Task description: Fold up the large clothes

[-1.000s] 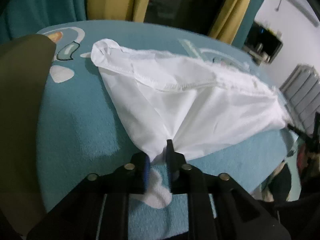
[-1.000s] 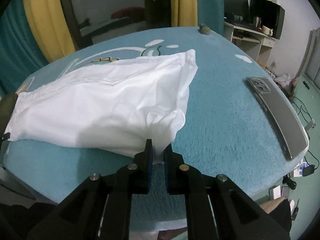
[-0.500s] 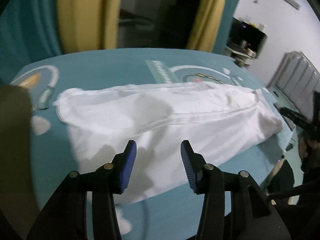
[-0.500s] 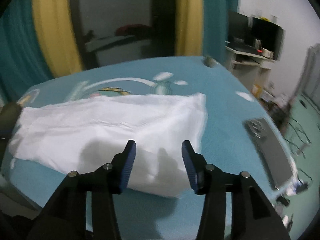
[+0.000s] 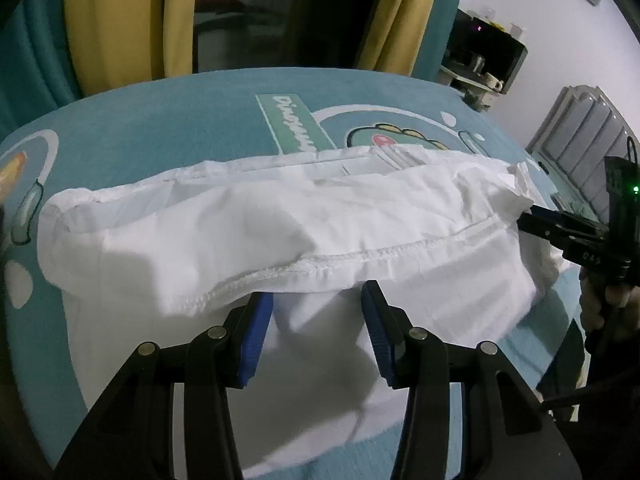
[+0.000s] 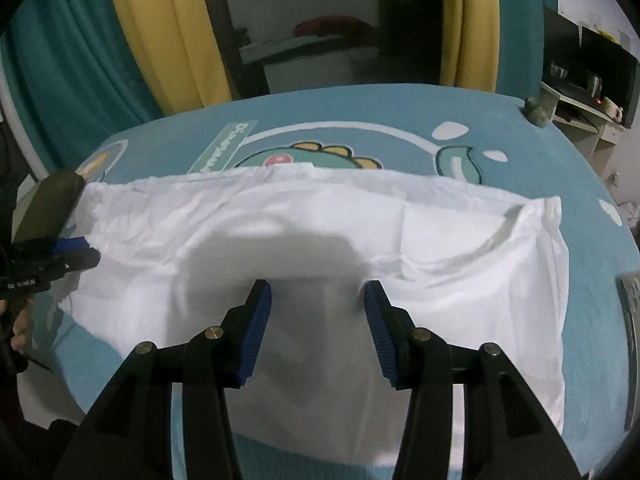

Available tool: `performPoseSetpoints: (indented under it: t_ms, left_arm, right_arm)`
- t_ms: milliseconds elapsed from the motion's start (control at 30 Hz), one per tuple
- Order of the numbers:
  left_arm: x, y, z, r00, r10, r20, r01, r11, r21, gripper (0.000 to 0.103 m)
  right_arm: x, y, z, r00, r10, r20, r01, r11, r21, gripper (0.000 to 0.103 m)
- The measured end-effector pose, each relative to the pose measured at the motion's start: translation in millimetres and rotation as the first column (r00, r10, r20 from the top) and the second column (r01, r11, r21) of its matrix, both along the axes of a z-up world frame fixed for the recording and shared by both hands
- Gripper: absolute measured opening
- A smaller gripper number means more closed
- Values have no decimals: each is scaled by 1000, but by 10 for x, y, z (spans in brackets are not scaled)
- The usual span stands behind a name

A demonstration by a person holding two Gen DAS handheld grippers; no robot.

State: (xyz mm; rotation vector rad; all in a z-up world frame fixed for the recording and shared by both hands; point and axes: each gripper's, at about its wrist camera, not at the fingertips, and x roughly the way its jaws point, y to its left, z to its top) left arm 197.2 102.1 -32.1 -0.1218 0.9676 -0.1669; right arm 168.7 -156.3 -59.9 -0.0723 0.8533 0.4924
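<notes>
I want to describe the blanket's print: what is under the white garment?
The white garment lies on the teal blanket. A cartoon dinosaur shows past its far edge; the rest of the print is covered.

A home bedroom: dinosaur-print bed cover (image 6: 360,120), yellow-teal curtains (image 6: 160,40), cluttered desk (image 6: 580,100).

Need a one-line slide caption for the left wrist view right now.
Left gripper open above the folded white garment on the teal dinosaur blanket, right gripper at its far end.
</notes>
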Motion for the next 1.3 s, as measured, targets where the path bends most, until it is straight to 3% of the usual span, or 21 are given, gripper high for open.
performPoseSetpoints:
  t_ms: [167,533,767,900,1067,1300]
  left_arm:
    - [187,54,4,1000,-1,-2,1,999,-41,49]
    - [750,155,-44,1000,-27,-2,27,1000,10,51]
    - [1114,385,-94,1000,3,-10,-2,999,43,51]
    - [1290,548,-101,999,48,-8,-47,996,74,51]
    - [1246,758,8,995,98,27,-99,992,80,51]
    - [810,998,81,992,120,25,-122,986,110,51]
  right_arm:
    - [212,104,24,1000,8,-8,-8,1000,4,48]
    - [799,321,-70,997,0,-77,-2,1000,-23,48]
    - [1166,341,13,998,-17,-57,15,999,-37,49]
    - [1412,262,25,995,-91,-37,89,994,-64,52]
    - [1454,99,68,985,-172,-5,171,984,-55,53]
    - [1206,-197,54,979,-202,-11,201,978,-57,54]
